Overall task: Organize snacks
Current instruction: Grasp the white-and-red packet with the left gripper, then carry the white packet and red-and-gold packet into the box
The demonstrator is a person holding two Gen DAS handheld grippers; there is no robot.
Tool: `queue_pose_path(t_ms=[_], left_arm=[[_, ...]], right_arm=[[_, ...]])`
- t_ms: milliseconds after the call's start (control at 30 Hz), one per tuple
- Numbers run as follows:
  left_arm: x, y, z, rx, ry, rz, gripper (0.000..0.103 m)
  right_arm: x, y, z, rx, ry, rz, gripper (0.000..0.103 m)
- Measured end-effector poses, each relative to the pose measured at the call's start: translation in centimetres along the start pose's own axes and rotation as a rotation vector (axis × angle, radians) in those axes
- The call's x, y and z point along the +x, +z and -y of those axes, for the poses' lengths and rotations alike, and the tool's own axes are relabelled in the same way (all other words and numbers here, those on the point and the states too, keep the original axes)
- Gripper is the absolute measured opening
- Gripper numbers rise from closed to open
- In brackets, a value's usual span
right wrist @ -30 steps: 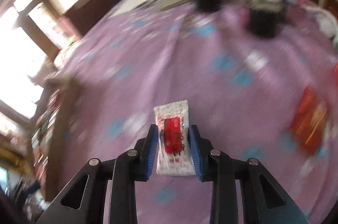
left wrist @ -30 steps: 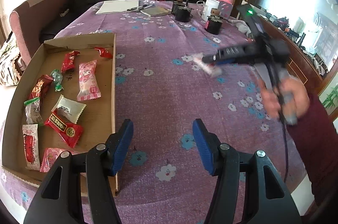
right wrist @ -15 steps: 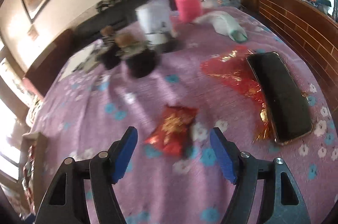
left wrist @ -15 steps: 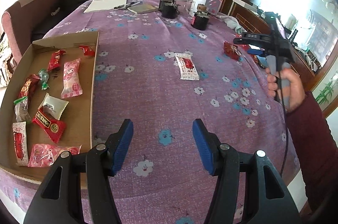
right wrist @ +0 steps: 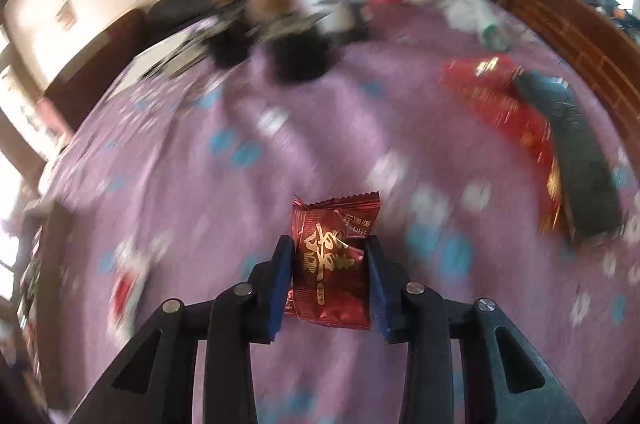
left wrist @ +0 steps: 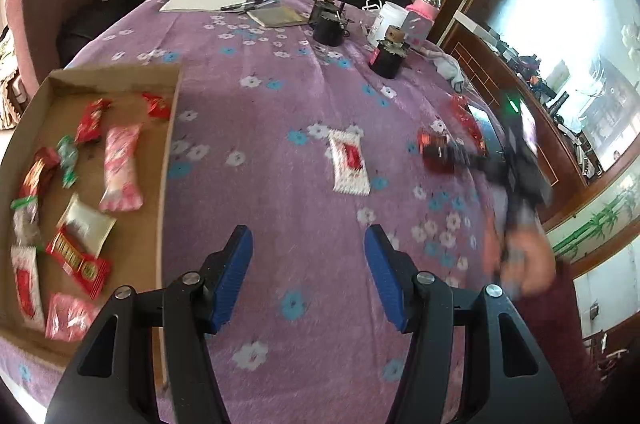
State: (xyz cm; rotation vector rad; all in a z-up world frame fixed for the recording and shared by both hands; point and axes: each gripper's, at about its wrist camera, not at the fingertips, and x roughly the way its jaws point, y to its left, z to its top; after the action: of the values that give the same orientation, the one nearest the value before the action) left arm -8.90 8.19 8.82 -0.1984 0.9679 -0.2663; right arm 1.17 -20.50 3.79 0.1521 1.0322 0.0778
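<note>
Jaws of the right gripper (right wrist: 328, 280) have just closed on a dark red snack packet (right wrist: 330, 264); both blue pads press its long edges, the crimped top sticking out ahead of the fingertips, and it seems lifted off the cloth, though blur makes that uncertain

Change since a second ago: the same jaws then pinched a white packet with a red label (left wrist: 349, 162). They spread, left it behind, swung over to the red one and narrowed again. The white packet lies flat on the purple flowered tablecloth (left wrist: 280, 128), ahead of the left gripper's fingertips and a little to their right, well clear of both pads

Meaning for the task, as a guess: the white packet looks staged mid-table, within reach of the left side and nearer the cardboard tray (left wrist: 170, 144), so the right hand fetches and the left may finish the move into the tray. Not proven

Left gripper (left wrist: 308, 276): jaws stand partly spread, nothing between the pads, nothing touched, only cloth beyond them. Tray sits off the left finger's outer side, holding a scatter of wrapped snacks, red, pink, white and green

From the left wrist view the right gripper is a blur off beyond the right finger, a red smear at its tip, a hand (left wrist: 520, 264) in a dark red sleeve behind it

Ahead and right of the right jaws: a larger red and gold wrapper (right wrist: 504, 104) with a dark phone (right wrist: 576, 160) lying partly on it. Still to sort: white packet, held red one, perhaps that wrapper
</note>
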Motion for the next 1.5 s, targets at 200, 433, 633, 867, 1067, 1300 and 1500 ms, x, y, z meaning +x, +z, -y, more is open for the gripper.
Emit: queue_pose_path(t_ms=[200,433,633,867,1067,1300,1500], left_arm=[[5.7,3.1,2.4,0.009,0.0,-0.072,0.057],[11.5,4.8,5.3,0.107,0.101,-0.088,0.057],[14.2,4.5,6.0,0.141,0.145,-0.112,0.057],[14.2,3.8,7.4,0.232,0.189,-0.089,0.029],[12.3,3.6,6.7,0.186,0.101,-0.068,0.028],[6.5,2.9,4.0,0.067,-0.027,0.001,0.029],[1.5,0.9,0.1,0.002,-0.05,0.073,0.029]], right_arm=[[-2.0,-4.3,-1.9,-0.083,0.013,0.051,0.039],[-2.2,-4.4,-1.9,-0.075,0.027,0.065,0.04],[-2.1,-4.5,-2.0,-0.09,0.012,0.063,0.04],[-2.2,-4.5,-2.2,-0.102,0.004,0.061,0.04],[-2.4,-4.6,-2.1,-0.095,0.001,0.086,0.036],[-3.7,-4.4,-1.8,-0.083,0.052,0.161,0.036],[-3.7,-4.5,-2.1,-0.09,0.05,0.176,0.036]])
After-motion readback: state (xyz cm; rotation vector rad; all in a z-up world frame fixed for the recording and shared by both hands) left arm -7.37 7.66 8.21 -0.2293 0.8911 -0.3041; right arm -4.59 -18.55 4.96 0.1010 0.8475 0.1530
